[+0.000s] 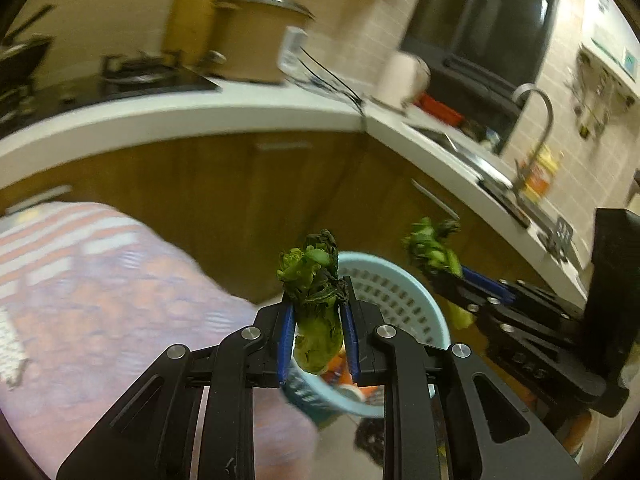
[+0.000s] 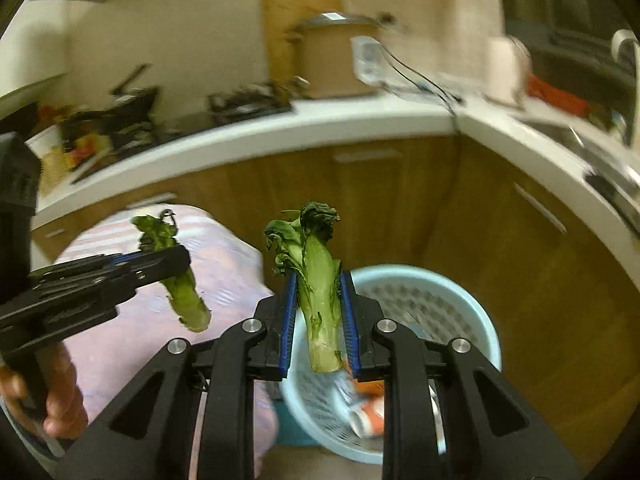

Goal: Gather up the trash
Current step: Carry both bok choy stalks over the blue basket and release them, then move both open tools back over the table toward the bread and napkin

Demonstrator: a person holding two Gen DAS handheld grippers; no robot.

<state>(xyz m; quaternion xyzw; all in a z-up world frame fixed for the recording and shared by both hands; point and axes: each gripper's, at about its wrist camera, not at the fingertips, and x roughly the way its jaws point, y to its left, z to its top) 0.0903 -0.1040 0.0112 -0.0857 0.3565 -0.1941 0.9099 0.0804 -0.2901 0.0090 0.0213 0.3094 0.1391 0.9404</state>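
Note:
My left gripper [image 1: 316, 300] is shut on a wilted green vegetable stalk [image 1: 314, 320], held upright above the near rim of a light blue perforated trash basket [image 1: 400, 292]. My right gripper [image 2: 316, 284] is shut on a second vegetable stalk [image 2: 318, 288], above the left rim of the same basket [image 2: 440, 304]. Each gripper shows in the other's view: the right one [image 1: 452, 280] with its stalk [image 1: 430, 248], the left one [image 2: 176, 260] with its stalk [image 2: 184, 296]. The basket holds orange and white trash [image 2: 370, 416].
A white L-shaped countertop [image 1: 200, 112] over wooden cabinets [image 1: 240, 184] runs behind the basket. On it are a stove [image 1: 132, 72], a large pot [image 1: 256, 40] and a sink with a tap [image 1: 536, 120]. A pink striped cloth [image 1: 100, 300] fills the left.

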